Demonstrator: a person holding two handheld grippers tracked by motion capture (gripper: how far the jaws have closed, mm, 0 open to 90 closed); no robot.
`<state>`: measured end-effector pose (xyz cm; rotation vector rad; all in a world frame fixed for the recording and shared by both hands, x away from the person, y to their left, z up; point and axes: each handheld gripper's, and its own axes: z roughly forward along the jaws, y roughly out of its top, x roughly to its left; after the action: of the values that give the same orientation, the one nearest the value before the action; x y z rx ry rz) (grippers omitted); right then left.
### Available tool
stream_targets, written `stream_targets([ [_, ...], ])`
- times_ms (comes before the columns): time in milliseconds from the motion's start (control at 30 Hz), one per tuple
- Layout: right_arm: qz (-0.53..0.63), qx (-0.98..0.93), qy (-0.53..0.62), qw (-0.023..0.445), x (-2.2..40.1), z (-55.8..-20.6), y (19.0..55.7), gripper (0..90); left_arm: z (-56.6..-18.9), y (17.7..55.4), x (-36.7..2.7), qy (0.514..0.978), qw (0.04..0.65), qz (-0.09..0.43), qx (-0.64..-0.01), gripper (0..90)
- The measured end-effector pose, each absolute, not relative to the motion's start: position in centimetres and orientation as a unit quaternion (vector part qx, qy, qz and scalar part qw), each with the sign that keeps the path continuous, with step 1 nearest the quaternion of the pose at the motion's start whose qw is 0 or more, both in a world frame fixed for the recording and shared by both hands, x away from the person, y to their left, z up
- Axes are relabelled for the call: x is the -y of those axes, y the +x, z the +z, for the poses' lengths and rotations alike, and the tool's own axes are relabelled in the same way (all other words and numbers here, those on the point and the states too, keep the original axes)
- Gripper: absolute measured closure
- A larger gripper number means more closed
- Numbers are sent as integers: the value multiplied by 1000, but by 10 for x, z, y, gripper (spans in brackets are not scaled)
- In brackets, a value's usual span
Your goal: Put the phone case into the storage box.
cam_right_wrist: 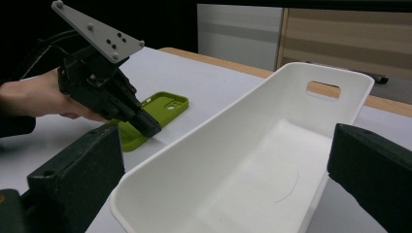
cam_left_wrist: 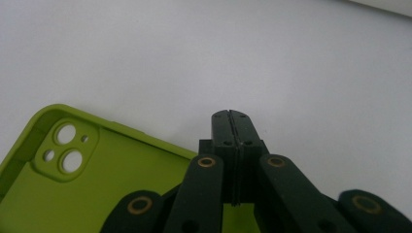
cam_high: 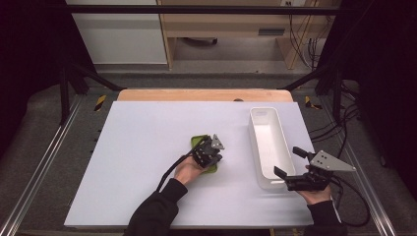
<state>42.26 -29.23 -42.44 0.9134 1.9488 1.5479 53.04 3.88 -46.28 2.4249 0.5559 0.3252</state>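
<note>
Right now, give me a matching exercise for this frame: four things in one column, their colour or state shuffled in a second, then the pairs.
1. phone case
2. bin
3. left hand-held gripper
4. right hand-held gripper

A. jaws open, either side of the bin's near end
B. green, flat on the table
C. jaws shut, tips by the case's edge
D. white, empty

Pairs: 1-B, 2-D, 3-C, 4-A

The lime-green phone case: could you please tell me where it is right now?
In the high view, the lime-green phone case lies flat on the white table near its middle, under the left gripper, left of the long white plastic bin.
</note>
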Motion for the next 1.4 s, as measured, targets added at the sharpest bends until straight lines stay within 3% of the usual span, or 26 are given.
stream_targets([
  [1400, 562, -716, 336, 240, 290, -426, 423, 4, -464, 516, -105, 922, 282, 134, -230, 900],
])
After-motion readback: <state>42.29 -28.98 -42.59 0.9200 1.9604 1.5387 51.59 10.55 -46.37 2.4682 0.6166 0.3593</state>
